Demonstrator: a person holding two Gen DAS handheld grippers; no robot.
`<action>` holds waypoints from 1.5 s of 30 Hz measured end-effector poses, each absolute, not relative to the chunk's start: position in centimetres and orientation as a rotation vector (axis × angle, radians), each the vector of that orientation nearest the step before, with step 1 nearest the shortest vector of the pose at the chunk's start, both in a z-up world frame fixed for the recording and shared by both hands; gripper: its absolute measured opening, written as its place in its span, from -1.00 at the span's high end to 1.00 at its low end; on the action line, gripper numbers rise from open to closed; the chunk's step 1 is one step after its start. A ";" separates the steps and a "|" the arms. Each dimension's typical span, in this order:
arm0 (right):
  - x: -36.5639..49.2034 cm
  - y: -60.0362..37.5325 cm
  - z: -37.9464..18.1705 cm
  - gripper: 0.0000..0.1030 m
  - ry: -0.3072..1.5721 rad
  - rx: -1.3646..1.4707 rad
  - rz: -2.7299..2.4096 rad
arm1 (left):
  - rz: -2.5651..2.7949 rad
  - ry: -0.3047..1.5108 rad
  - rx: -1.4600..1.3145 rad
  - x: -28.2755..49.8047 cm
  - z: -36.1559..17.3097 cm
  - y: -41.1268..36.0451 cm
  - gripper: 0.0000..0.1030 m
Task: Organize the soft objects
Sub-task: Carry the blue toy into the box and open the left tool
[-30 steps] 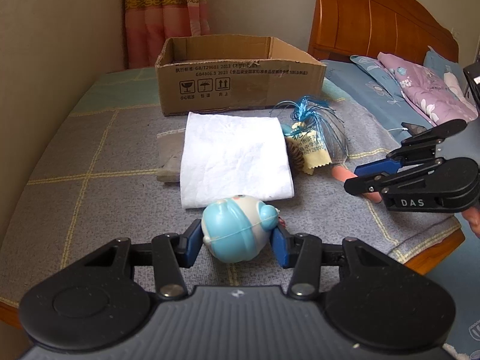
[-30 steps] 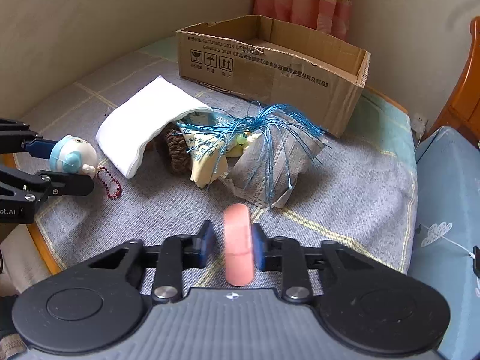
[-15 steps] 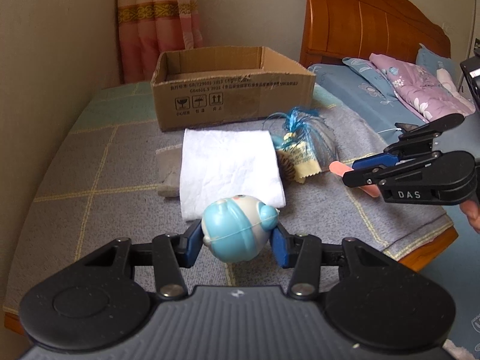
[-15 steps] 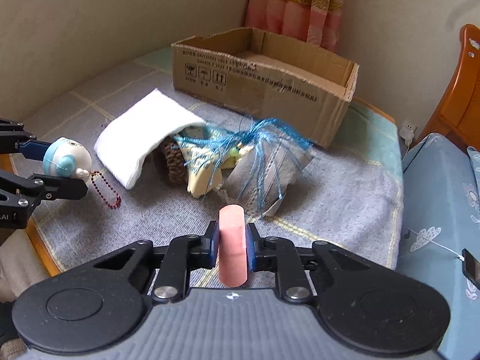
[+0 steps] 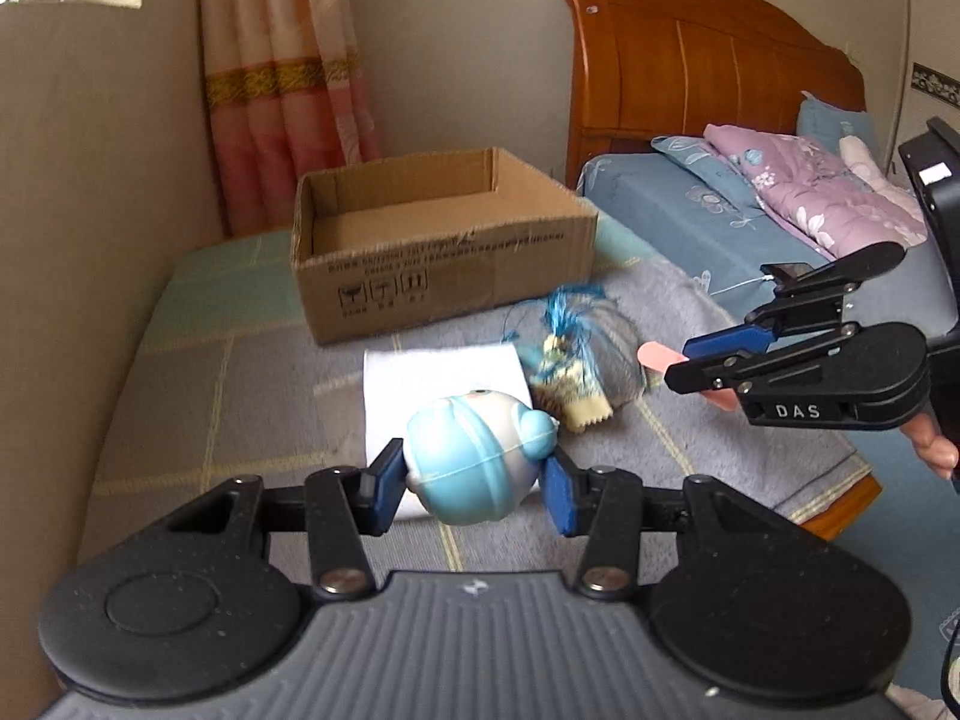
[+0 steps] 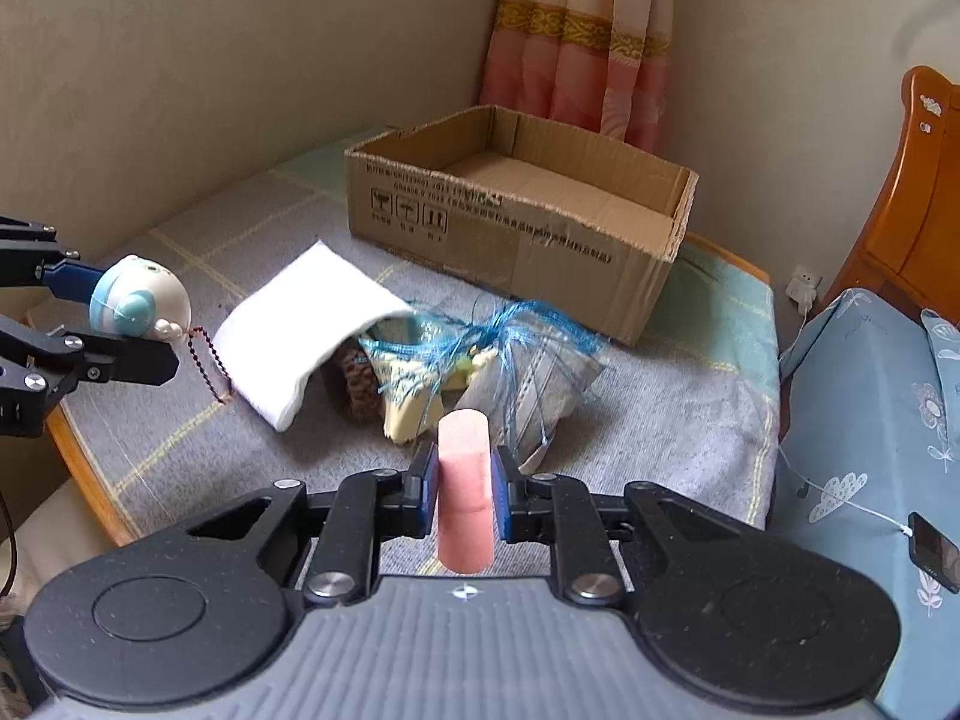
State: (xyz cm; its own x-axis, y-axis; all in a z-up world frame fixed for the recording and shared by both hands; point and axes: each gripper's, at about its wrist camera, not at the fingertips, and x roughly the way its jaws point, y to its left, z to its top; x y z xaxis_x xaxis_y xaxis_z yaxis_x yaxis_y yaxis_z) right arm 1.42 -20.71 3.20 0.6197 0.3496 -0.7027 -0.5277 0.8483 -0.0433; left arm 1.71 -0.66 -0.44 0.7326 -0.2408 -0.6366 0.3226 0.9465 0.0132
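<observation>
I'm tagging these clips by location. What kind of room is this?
Most likely a bedroom: a wooden headboard above a bed with folded bedding, and a pink curtain in the corner behind the cardboard box.

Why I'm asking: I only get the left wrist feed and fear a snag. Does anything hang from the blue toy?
Observer: Yes. The right wrist view shows a red bead chain hanging from the blue toy in the left gripper, reaching down beside the white cloth.
Operator: What exactly is the right gripper holding?
Observer: The right gripper pinches a pink cylinder, upright between both pads.
Operator: Anything in the cardboard box?
Observer: No. The part of the cardboard box floor that shows from there holds nothing.
</observation>
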 end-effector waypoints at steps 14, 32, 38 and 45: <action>6.0 -20.5 6.9 0.57 0.705 -0.219 0.515 | -0.339 0.594 0.174 10.3 4.2 -0.6 0.10; 13.7 -19.8 9.5 0.57 0.640 -0.215 0.488 | -0.250 0.639 0.227 30.1 2.3 -2.4 0.08; 15.1 -19.4 9.9 0.57 0.637 -0.216 0.470 | -0.241 0.581 0.227 30.2 1.7 -1.4 -0.84; 17.3 -18.6 9.9 0.57 0.649 -0.223 0.451 | -0.261 0.564 0.203 25.6 4.0 0.7 -0.92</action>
State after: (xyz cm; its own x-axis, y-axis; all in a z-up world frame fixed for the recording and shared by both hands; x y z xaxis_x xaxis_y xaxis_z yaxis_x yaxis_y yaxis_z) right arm 17.29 -18.56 9.93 0.7051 0.3337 -0.6257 -0.4705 0.8803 -0.0607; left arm 25.60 0.73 4.01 0.8139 -0.1879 -0.5498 0.2981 0.9473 0.1175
